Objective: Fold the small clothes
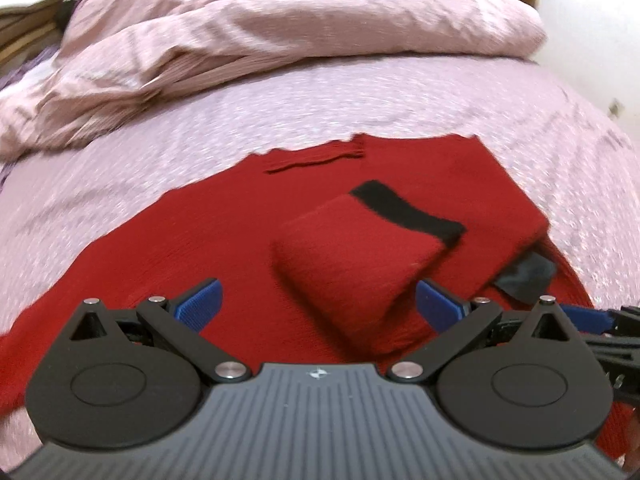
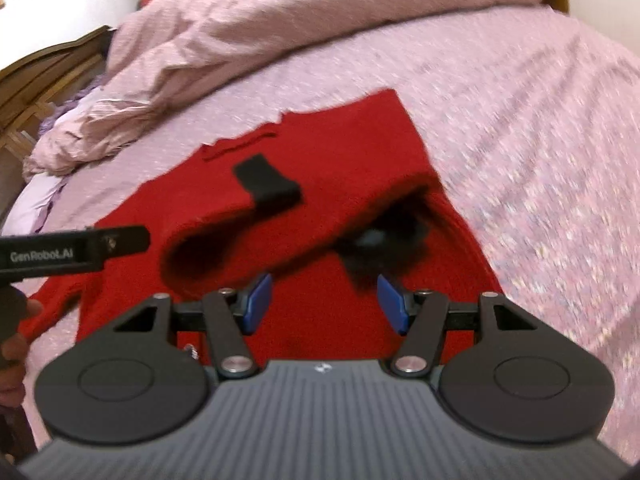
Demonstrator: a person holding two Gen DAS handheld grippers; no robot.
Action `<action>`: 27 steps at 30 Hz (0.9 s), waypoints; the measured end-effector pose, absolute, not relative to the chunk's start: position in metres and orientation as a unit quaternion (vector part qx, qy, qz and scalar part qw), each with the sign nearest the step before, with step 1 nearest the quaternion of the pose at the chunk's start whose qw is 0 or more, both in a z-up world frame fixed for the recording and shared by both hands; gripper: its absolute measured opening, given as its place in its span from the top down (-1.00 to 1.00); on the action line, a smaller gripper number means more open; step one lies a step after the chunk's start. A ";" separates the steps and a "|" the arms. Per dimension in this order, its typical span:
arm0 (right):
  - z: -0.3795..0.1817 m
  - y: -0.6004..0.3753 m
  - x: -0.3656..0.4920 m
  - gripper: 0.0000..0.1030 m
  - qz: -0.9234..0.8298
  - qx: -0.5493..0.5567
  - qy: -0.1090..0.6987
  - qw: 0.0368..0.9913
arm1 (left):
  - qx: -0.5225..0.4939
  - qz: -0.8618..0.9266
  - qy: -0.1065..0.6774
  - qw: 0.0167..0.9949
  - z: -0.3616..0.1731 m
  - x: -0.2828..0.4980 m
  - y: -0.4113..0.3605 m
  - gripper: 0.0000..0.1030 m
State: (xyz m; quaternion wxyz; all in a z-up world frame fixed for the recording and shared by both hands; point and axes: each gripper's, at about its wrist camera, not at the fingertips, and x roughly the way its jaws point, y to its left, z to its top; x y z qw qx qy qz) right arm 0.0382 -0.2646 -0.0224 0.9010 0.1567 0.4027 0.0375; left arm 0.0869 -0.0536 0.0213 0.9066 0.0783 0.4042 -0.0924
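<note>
Lying on a pink bedspread [image 1: 360,96], the red garment [image 1: 224,240] has a black-cuffed sleeve [image 1: 360,248] folded over it. Both the left gripper [image 1: 316,300] and right gripper [image 2: 320,300] hover above with jaws apart, holding nothing. "GenRobot.AI" reads on the left gripper's side. A rumpled duvet [image 2: 280,28] lies behind; motion blur smears the dark patch [image 2: 376,240].

Each gripper — the left gripper [image 1: 318,300] and the right gripper [image 2: 324,300] — has a grey ribbed housing with a small white emblem at its front edge, flanked by two round black discs. Black linkage arms with silver pivot pins carry ribbed blue pads [image 1: 198,304]. Seen from the right wrist, the left unit's black side bar [image 2: 72,254] bears white lettering — "GenRobot.AI".
</note>
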 end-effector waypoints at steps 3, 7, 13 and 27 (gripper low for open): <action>-0.031 -0.273 0.036 -0.18 0.029 0.168 0.414 0.894 | 0.101 -0.110 0.403 0.903 0.013 0.093 -0.076 -1.00; -0.038 -0.280 0.032 -0.18 0.024 0.180 0.420 0.889 | 0.127 -0.117 0.402 0.899 -0.004 0.105 -0.099 -1.00; -0.043 -0.283 0.031 -0.17 0.026 0.187 0.424 0.886 | 0.125 -0.113 0.395 0.903 -0.024 0.123 -0.110 -0.93; -0.047 -0.283 0.030 -0.17 0.031 0.181 0.421 0.888 | 0.040 -0.073 0.349 0.933 -0.001 0.110 -0.044 0.26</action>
